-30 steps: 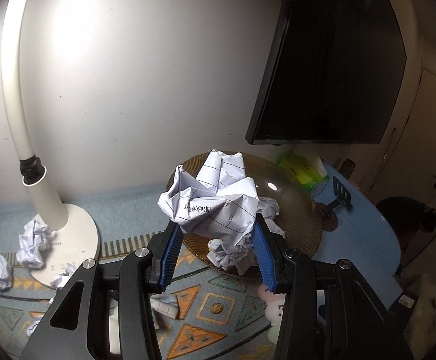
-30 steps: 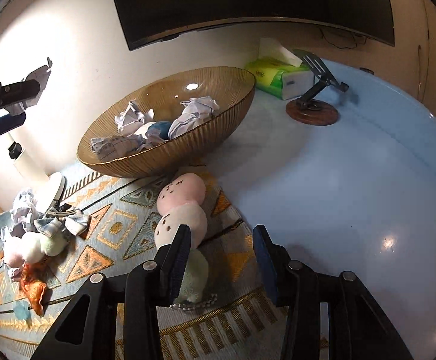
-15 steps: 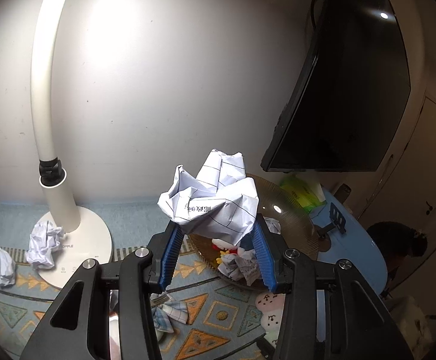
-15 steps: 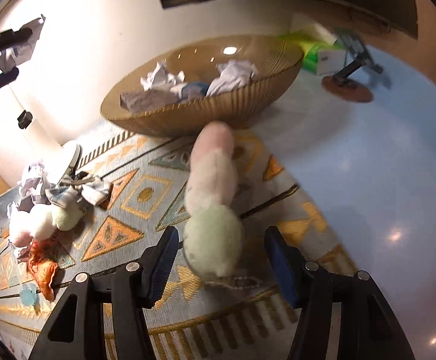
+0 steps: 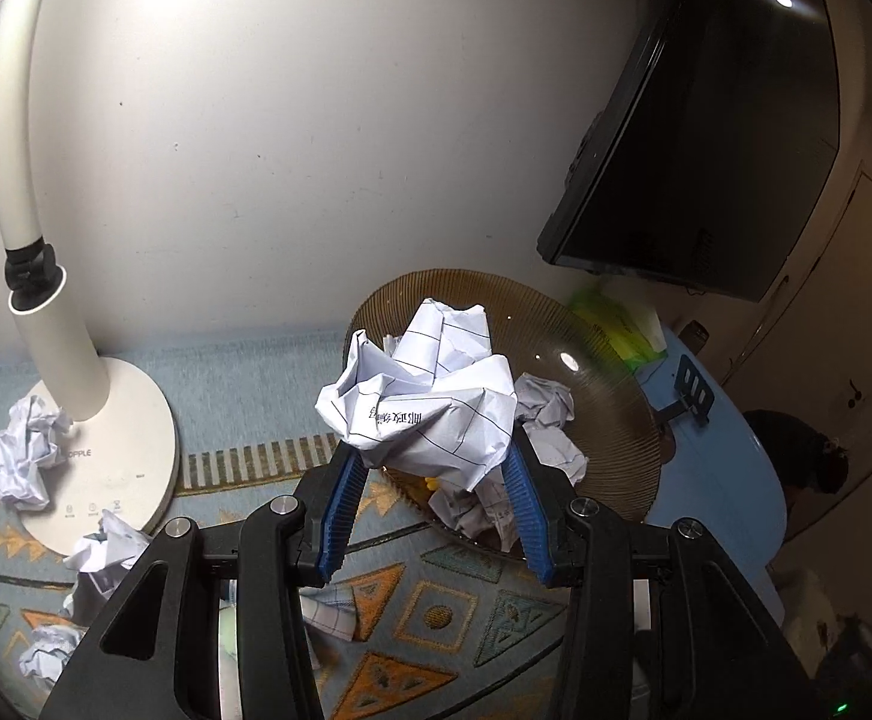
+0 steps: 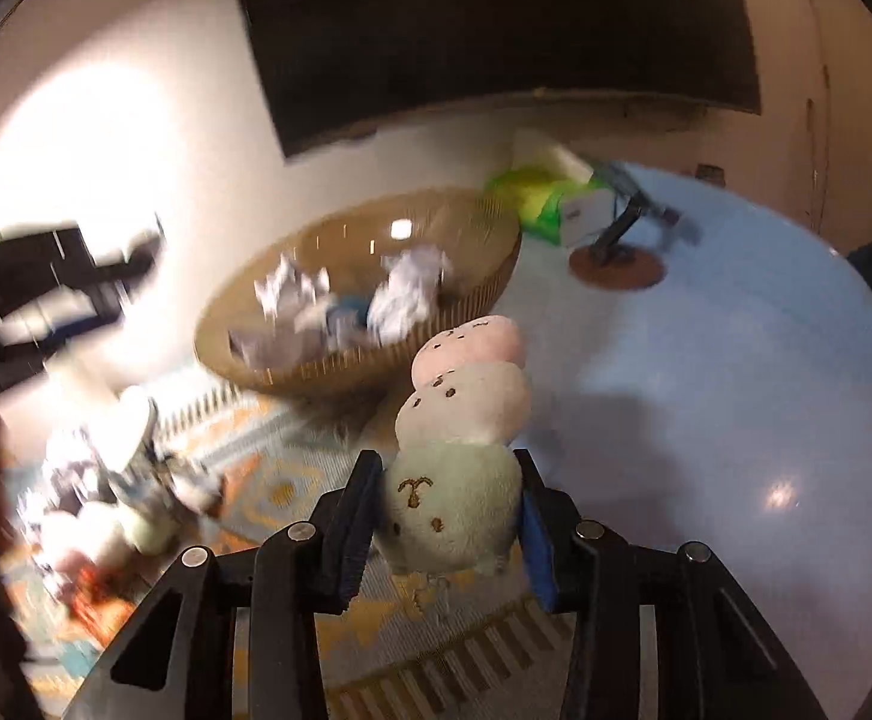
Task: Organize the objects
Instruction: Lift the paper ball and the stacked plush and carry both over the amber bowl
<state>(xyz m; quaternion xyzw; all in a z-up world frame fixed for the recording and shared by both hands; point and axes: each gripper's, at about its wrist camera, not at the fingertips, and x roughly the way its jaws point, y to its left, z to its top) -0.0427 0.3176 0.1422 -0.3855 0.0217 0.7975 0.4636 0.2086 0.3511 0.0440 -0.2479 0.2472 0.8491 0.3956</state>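
the ribbed amber bowl (image 5: pixel 610 420) sits on the patterned mat (image 5: pixel 436 612) near the wall, and it holds several crumpled paper balls (image 5: pixel 547 405); in the right wrist view the same bowl (image 6: pixel 466 306) shows white wads and something blue among them, all blurred. to its right stand a green tissue box (image 6: pixel 547 204) and a small black stand (image 6: pixel 616 240) on the pale blue table (image 6: pixel 706 390).

the left gripper (image 5: pixel 433 480) is clamped on a large crumpled sheet of lined paper (image 5: pixel 424 402), held in the air just in front of the bowl's near left rim. on the left a white desk lamp (image 5: pixel 106 432) stands on the mat with more paper wads (image 5: pixel 28 450) beside its base.

the right gripper (image 6: pixel 448 510) is closed on the green end of a plush toy (image 6: pixel 460 462) made of three round balls, green, cream and pink, raised off the mat with its pink end pointing toward the bowl.

a second ago the plush lay flat on the mat ahead of open jaws; half a second ago the jaws straddled it; now it is gripped and lifted. the paper has stayed clamped throughout, and the bowl now fills more of the left view than it did half a second ago.
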